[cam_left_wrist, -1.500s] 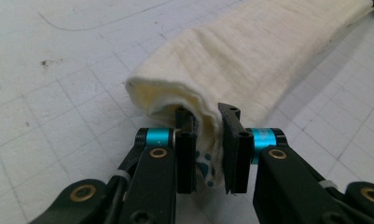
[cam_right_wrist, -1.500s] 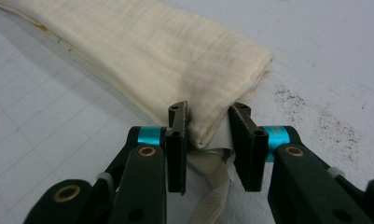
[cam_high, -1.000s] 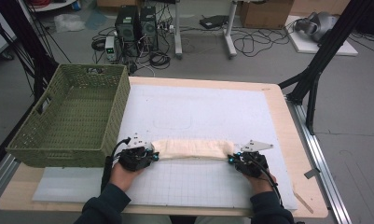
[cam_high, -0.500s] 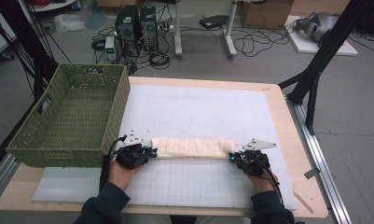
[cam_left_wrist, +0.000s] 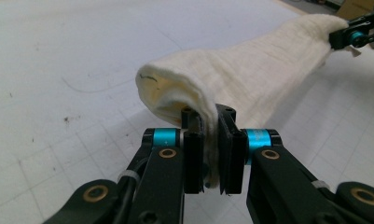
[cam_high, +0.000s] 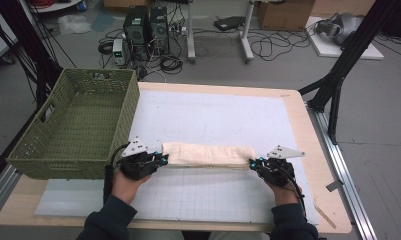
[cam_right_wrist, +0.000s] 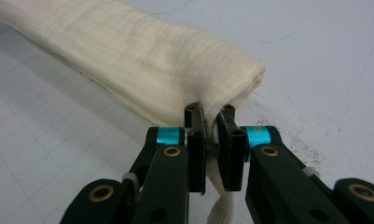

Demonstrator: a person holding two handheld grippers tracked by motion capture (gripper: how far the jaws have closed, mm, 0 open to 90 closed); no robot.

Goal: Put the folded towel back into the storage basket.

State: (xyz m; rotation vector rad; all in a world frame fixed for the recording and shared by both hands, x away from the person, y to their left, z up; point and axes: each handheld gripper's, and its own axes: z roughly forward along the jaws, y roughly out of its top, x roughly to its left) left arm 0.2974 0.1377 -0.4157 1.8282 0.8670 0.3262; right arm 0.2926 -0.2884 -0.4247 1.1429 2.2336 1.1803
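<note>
While the high view looked down on the bench, a folded cream cloth stretched as a long band across the white gridded mat, near the person's edge. The left gripper pinched its left end and the right gripper pinched its right end, each carried by a hand in a dark sleeve. A green woven basket stood on the bench's left side, just beside the left gripper.

In the left gripper view, the left gripper had its jaws nearly together, clamped on a fold of the cloth, whose far end met the right gripper.

In the right gripper view, the right gripper likewise had its jaws narrow, gripping the corner of the cloth, a loose strip hanging below them.
</note>
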